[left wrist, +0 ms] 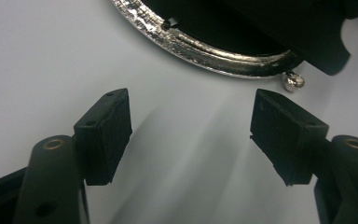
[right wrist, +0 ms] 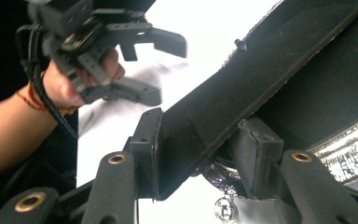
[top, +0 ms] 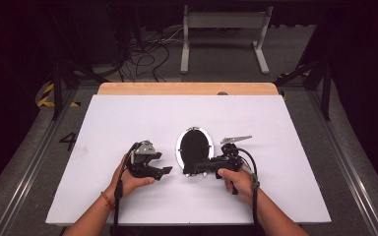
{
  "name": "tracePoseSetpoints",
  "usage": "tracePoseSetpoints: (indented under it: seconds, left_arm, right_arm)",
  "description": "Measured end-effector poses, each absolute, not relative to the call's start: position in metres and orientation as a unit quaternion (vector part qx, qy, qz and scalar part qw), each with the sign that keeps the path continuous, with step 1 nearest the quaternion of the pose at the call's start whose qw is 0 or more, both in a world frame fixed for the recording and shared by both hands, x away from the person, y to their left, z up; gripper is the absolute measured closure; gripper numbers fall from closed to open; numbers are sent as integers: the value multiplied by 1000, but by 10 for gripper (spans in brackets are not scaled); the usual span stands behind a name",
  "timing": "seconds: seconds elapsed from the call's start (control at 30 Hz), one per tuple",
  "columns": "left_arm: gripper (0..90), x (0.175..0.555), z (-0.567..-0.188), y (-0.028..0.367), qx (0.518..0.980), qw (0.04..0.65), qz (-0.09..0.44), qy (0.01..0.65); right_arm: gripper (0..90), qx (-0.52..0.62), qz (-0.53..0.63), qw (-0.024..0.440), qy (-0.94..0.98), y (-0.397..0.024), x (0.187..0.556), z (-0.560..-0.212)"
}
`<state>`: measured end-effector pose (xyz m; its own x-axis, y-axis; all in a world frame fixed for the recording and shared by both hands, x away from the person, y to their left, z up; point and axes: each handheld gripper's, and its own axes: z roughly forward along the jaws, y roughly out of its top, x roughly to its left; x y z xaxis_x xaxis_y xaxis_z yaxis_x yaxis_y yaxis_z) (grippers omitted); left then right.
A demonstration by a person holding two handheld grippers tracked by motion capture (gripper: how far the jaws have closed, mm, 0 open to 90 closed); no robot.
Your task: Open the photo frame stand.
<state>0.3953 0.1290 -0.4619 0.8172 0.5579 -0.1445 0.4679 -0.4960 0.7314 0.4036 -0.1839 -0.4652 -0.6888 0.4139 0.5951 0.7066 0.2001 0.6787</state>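
Note:
A black purse [top: 195, 147] with a silver clasp frame lies in the middle of the white table [top: 103, 128]. My right gripper [top: 193, 170] comes in from the right at the purse's near end. Its jaws are shut on a black side of the purse [right wrist: 261, 74], with the silver frame [right wrist: 349, 154] and a ball clasp [right wrist: 224, 207] just beside them. My left gripper [top: 165, 170] stands open a little left of the purse, holding nothing. Ahead of the left gripper [left wrist: 191, 126] are the frame [left wrist: 205, 51] and the ball clasp [left wrist: 293, 81]. The left gripper [right wrist: 168, 70] also shows in the right gripper view.
The white sheet covers a wooden tabletop whose far edge [top: 187, 88] is bare. Beyond it stand a white metal frame [top: 224, 29] and loose cables [top: 147, 59] on the floor. Rails run along both sides of the table.

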Motion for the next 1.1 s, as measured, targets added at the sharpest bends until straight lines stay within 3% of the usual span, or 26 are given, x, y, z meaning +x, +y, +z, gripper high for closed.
tracePoseSetpoints:
  seconds: [0.33,0.57,0.63,0.87,1.1]
  left_arm:
    - [294,419,-459,120,851,418,33,316]
    - [263,431,-463,106,854,415,17,314]
    - [219,433,-465,107,847,425,0,319]
    - [249,436,-467,105,842,451,-35,294]
    - [367,431,-461,103,851,456,-29,260]
  right_arm:
    - [579,-318,-527,107,-781,-183,398,-464]
    - [579,-289,-526,86,-795,-182,393,-461]
    - [578,-282,-525,81,-799,-182,391,-460]
    - [578,-259,-525,73,-808,-182,389,-459]
    - [574,-242,-519,69,-817,-183,388,-458]
